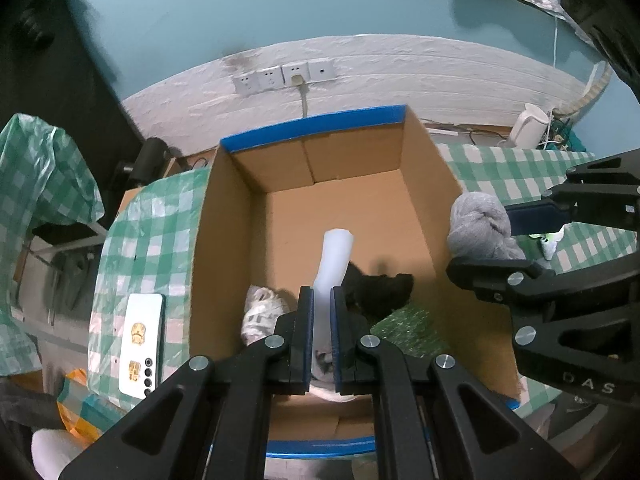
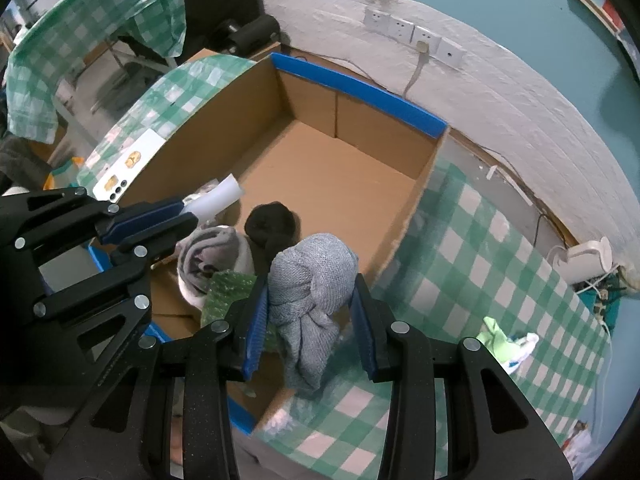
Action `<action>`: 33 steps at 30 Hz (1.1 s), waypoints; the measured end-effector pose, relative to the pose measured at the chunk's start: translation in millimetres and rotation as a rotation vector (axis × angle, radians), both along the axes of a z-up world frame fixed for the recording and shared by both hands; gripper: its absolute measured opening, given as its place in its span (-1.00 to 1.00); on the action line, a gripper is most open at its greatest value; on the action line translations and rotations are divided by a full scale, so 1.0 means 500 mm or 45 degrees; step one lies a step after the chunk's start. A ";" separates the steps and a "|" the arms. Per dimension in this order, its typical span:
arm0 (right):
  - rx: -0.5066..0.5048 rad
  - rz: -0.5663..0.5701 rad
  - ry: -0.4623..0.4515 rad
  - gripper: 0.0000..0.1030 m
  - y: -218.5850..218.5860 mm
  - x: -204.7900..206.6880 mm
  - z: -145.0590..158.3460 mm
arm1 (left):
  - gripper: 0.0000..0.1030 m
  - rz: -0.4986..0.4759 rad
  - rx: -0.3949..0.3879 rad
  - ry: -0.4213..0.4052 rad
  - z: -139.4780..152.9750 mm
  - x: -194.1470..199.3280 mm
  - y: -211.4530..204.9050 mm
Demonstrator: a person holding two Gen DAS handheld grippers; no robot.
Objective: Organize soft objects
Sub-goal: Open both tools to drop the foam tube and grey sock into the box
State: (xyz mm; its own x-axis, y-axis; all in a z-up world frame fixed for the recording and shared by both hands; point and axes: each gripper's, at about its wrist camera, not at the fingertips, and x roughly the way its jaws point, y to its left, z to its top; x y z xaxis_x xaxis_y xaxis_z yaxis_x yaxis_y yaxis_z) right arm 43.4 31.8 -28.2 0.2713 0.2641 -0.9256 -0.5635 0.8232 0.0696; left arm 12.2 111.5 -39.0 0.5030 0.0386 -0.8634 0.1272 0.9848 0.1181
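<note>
Blue pads of your left gripper (image 1: 321, 320) are clamped on a white foam strip (image 1: 335, 256); jaws nearly together, strip pinched flat between them. Its long axis runs straight out ahead of the jaws, free end slightly bent, hanging over the cardboard box (image 1: 224, 216) interior. So the drop is directly below/ahead of the jaws; no side shift looks needed, I'd say.

Your right gripper (image 2: 310, 300) has jaws partway apart, closed on a grey knit bundle (image 2: 312, 276). Bundle's long axis also lies along the jaws, knot end forward, loose tail trailing back toward the camera. It sits just past the box's near-right corner: knot over the inside, tail over the rim and the checked counter (image 2: 480, 248). That's the relation to mind: box floor lies ahead and left of the right jaws, so a bit more inward travel seems wise before release.

Left hand is nearer the box middle.

Right view shows what's already in: grey-white roll (image 2: 208, 260), black bundle (image 2: 272, 220), green bubbly piece (image 2: 224, 292), all left of the right jaws. Left view hides most of the roll behind its own fingers, but shows the phone (image 1: 142, 344) on the counter, left of the box.
</note>
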 end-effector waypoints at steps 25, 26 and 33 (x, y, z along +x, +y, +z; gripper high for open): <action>-0.010 -0.082 -0.001 0.09 -0.018 0.019 -0.010 | -0.44 0.082 0.022 0.043 -0.021 0.013 0.025; -0.011 -0.085 -0.003 0.09 -0.021 0.019 -0.009 | -0.44 0.077 0.025 0.044 -0.020 0.013 0.020; -0.011 -0.118 -0.016 0.09 -0.061 0.015 -0.005 | -0.30 0.050 0.024 0.028 -0.013 0.012 -0.013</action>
State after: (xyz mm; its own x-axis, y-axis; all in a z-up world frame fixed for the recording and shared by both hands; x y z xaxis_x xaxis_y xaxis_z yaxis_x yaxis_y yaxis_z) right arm 50.7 1.1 -30.9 0.3059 0.2290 -0.9241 -0.4856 0.8724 0.0555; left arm 18.1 105.2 -45.7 0.4819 0.0742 -0.8731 0.0913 0.9867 0.1343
